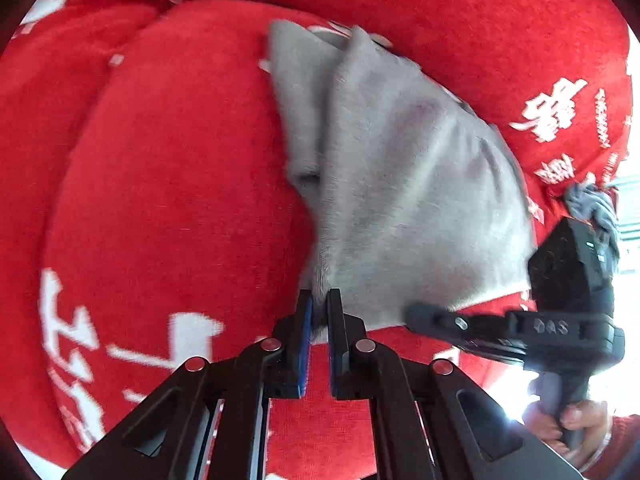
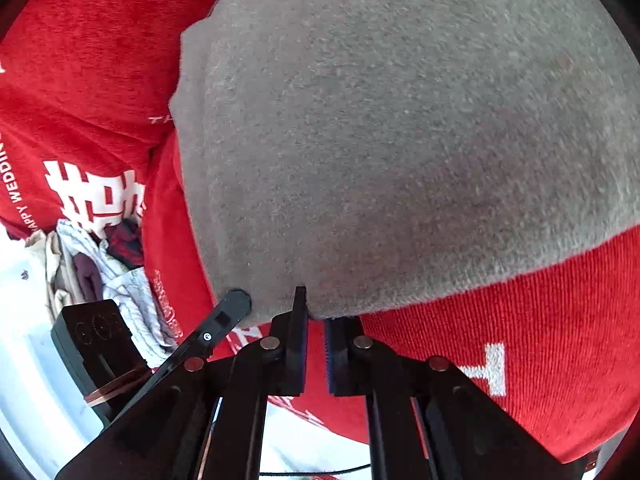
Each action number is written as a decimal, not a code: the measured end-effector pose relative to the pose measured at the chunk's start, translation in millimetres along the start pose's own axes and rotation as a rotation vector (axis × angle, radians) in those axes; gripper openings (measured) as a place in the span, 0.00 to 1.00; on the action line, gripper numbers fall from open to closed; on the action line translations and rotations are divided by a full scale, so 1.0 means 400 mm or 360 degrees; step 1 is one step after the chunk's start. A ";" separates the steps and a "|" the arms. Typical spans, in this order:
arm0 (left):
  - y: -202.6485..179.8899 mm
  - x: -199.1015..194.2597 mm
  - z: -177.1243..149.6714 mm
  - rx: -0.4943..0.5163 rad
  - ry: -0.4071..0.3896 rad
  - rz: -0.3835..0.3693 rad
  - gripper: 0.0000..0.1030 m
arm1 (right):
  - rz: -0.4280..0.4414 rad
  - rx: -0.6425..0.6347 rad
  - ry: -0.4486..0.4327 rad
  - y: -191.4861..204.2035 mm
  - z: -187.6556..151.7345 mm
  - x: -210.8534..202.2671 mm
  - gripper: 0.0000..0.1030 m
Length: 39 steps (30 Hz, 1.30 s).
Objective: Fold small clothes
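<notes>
Grey fleecy cloth [image 1: 400, 184], a small garment partly doubled over with a long fold ridge running from the upper middle of the left wrist view down toward the lower centre, lies on a red cover [image 1: 172, 168] printed with white characters and lettering. At the lower centre of that view the left gripper [image 1: 319, 304] has its two fingers drawn close with a tuck of the grey cloth's near edge pinched between their tips. To the lower right of the same frame the right gripper [image 1: 416, 314] reaches in sideways, its dark finger lying against the cloth's lower edge, and the person's hand [image 1: 568, 428] grips its handle near the bright lower right corner. In the right wrist view the grey cloth [image 2: 400, 140] fills most of the frame, from the top down to the lower centre, where the right gripper [image 2: 316, 312] has its fingers close together on the hem; the cloth edge sits at their tips, so it appears nipped. The left gripper's finger [image 2: 234, 304] touches the same hem just to the left. A heap of other small clothes [image 2: 100, 272] sits at the left edge of that frame, beside the red cover [image 2: 520, 340]
</notes>
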<state>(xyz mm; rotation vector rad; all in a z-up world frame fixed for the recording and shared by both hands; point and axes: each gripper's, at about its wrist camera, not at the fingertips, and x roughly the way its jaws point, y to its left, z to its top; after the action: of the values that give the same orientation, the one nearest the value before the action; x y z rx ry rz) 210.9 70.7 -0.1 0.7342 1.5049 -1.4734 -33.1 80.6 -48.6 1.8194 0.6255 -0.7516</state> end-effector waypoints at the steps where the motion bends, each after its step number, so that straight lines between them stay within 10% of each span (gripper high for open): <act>1: 0.005 -0.007 -0.004 -0.0013 -0.0006 -0.0003 0.06 | -0.0042 -0.0031 0.0045 0.004 -0.003 -0.005 0.11; 6: 0.036 -0.069 -0.022 -0.0020 -0.0052 0.0242 0.06 | -0.0111 -0.0343 0.0081 0.102 -0.036 -0.043 0.11; 21: 0.161 -0.098 -0.088 -0.0287 -0.0033 0.0391 0.06 | -0.0411 -0.0878 0.0037 0.299 0.012 0.135 0.11; 22: 0.163 -0.101 -0.092 -0.0305 -0.0036 0.0397 0.17 | -0.0426 -0.0905 0.0080 0.300 0.000 0.133 0.11; 23: 0.165 -0.106 -0.097 -0.0324 -0.0044 0.0405 0.66 | -0.0422 -0.0905 0.0119 0.299 -0.008 0.132 0.11; 24: 0.165 -0.113 -0.102 -0.0341 -0.0057 0.0427 0.91 | -0.0407 -0.0890 0.0161 0.292 -0.016 0.128 0.11; 25: 0.163 -0.126 -0.108 -0.0361 -0.0100 0.0460 1.00 | -0.0397 -0.0877 0.0186 0.285 -0.024 0.118 0.11; 35: 0.159 -0.156 -0.125 -0.0465 -0.0146 0.0615 1.00 | -0.0499 -0.0857 0.0138 0.251 -0.046 0.012 0.11; 39: 0.147 -0.131 -0.113 -0.0497 -0.0071 0.0546 1.00 | -0.0532 -0.0888 0.0097 0.256 -0.039 -0.026 0.40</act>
<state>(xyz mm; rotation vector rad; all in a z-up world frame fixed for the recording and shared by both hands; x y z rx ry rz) 277.2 130.6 15.2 0.7208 1.4478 -0.9672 36.2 59.5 26.2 1.2412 1.0779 -0.6544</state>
